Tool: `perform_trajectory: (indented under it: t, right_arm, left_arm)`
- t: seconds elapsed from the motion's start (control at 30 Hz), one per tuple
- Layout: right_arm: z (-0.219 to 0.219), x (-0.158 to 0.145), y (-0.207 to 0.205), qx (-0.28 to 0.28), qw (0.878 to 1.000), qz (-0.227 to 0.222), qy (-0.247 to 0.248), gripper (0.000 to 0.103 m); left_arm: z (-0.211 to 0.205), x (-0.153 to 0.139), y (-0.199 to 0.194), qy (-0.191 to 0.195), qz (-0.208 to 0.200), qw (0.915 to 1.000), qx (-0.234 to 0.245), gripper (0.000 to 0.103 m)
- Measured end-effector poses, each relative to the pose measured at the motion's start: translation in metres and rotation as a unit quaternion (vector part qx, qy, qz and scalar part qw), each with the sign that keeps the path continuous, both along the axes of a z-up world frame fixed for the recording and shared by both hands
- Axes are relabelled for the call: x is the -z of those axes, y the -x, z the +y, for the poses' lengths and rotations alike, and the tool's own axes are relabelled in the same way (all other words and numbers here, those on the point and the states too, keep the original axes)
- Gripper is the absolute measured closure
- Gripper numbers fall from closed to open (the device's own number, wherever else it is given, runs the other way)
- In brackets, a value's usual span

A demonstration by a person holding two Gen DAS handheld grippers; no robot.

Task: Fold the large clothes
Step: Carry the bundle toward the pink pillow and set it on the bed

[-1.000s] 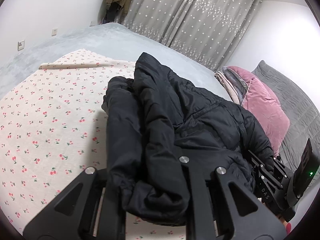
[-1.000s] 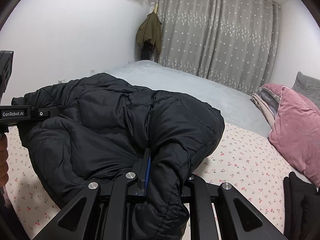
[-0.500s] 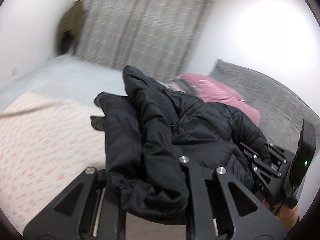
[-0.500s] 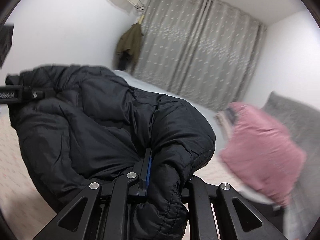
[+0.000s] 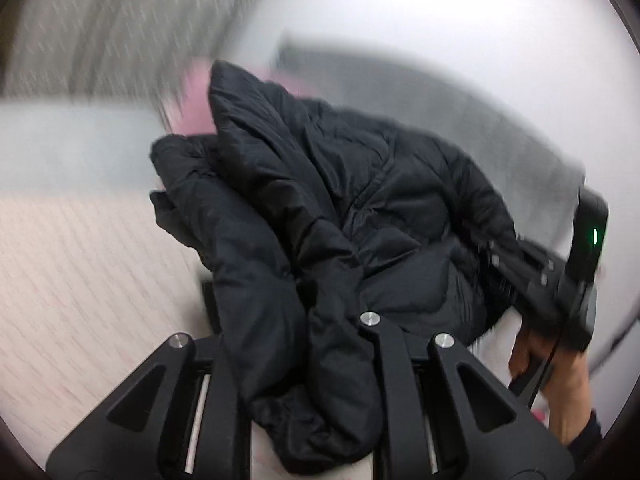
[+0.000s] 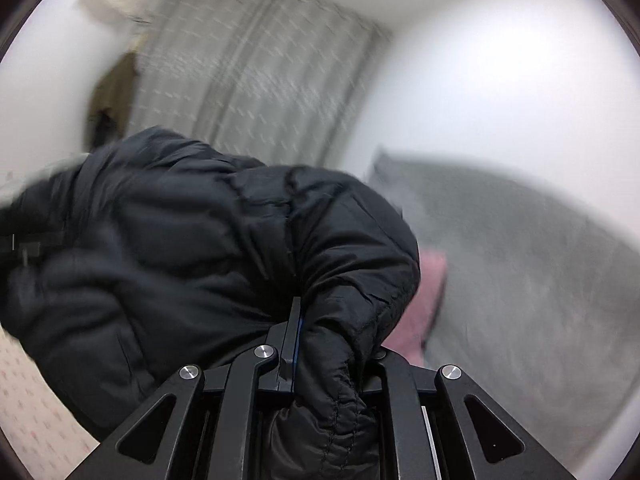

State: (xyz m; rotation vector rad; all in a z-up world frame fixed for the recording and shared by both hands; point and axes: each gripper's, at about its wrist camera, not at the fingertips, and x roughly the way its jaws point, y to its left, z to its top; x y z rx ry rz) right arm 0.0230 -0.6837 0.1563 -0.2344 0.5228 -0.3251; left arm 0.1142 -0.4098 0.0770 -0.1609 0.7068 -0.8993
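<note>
A black puffer jacket (image 5: pixel 340 208) hangs bunched between both grippers, lifted above the bed. My left gripper (image 5: pixel 304 344) is shut on a thick fold of it; the fabric hides the fingertips. My right gripper (image 6: pixel 320 344) is shut on another padded edge of the jacket (image 6: pixel 208 264), which fills the left and middle of the right wrist view. The right gripper also shows in the left wrist view (image 5: pixel 560 280) at the right, held by a hand, buried in the jacket. Both views are motion-blurred.
The cherry-print sheet (image 5: pixel 80 280) lies below left. A pink pillow (image 6: pixel 424 304) and grey headboard cushion (image 6: pixel 520 280) are to the right. Grey curtains (image 6: pixel 260 92) and a hanging olive coat (image 6: pixel 112 100) are at the back wall.
Both grippers have swung to the right with the jacket, lifting it higher. The view has turned from the sheet toward the headboard and pillow. Both grips are unchanged.
</note>
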Motion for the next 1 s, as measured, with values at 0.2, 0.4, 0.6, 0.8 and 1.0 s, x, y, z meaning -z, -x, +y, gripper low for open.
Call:
perform_trajectory:
  t: [0.2, 0.4, 0.6, 0.8, 1.0]
  right_arm:
    - [-0.092, 0.136, 0.043, 0.068, 0.982, 0.122, -0.124, 0.078]
    - [-0.12, 0.113, 0.063, 0.1, 0.968, 0.085, -0.215, 0.043]
    - [-0.074, 0.075, 0.104, 0.121, 0.967, 0.04, -0.223, 0.037]
    - [-0.021, 0.073, 0.139, 0.117, 0.964, 0.008, -0.24, 0.029]
    - [0.042, 0.064, 0.179, 0.098, 0.968, -0.005, -0.231, 0.026]
  left_arm:
    - [-0.028, 0.106, 0.015, 0.003, 0.11, 0.9927, 0.05, 0.072]
    - [-0.013, 0.099, 0.016, 0.017, 0.14, 0.988, 0.062, 0.065]
    - [0.006, 0.079, 0.033, -0.021, 0.102, 0.9937, 0.04, 0.051]
    - [0.028, 0.047, 0.094, -0.128, -0.012, 0.9917, 0.009, 0.037]
    - [0.056, 0.023, 0.152, -0.158, -0.067, 0.9851, -0.007, 0.017]
